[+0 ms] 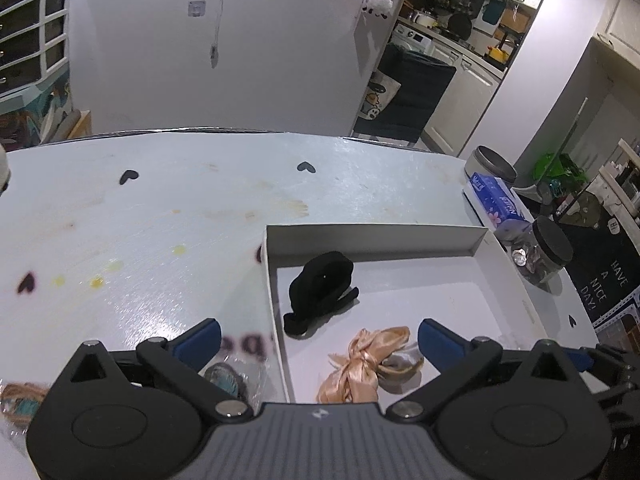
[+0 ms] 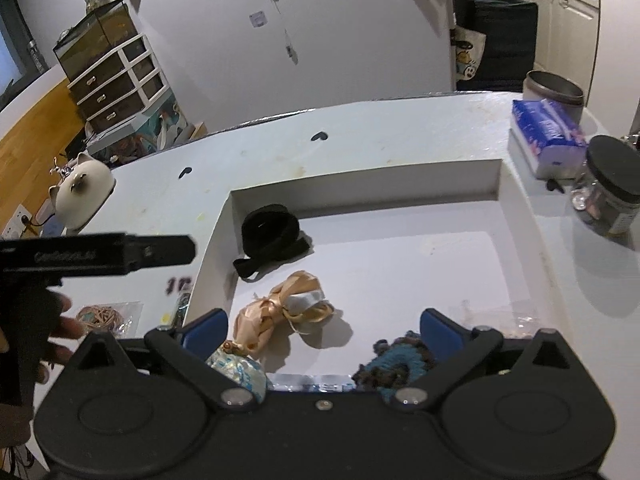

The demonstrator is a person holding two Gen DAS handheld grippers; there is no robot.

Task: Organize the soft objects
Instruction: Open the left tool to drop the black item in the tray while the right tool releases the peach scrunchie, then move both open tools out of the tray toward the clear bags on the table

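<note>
A shallow white box [image 1: 372, 240] lies on the table. Inside it are a black fabric band [image 1: 324, 284] and a peach satin bow [image 1: 360, 364]. My left gripper [image 1: 320, 336] hangs open above the box's near left corner, with nothing between its pads. The right wrist view shows the same box [image 2: 360, 176], band [image 2: 272, 232] and bow [image 2: 276, 312], plus a teal crocheted piece [image 2: 400, 364] and a pale patterned bundle [image 2: 240, 372] at the near edge. My right gripper [image 2: 322, 326] stands open over these, touching none. One left finger [image 2: 160, 252] shows at the left.
A tissue pack [image 2: 548, 136], a black-lidded jar [image 2: 608, 192] and a metal tin [image 2: 554, 90] stand right of the box. A white cat figure [image 2: 82, 192] sits far left. Bagged rubber bands [image 2: 104, 316] lie left of the box, near a person's hand [image 2: 60, 332].
</note>
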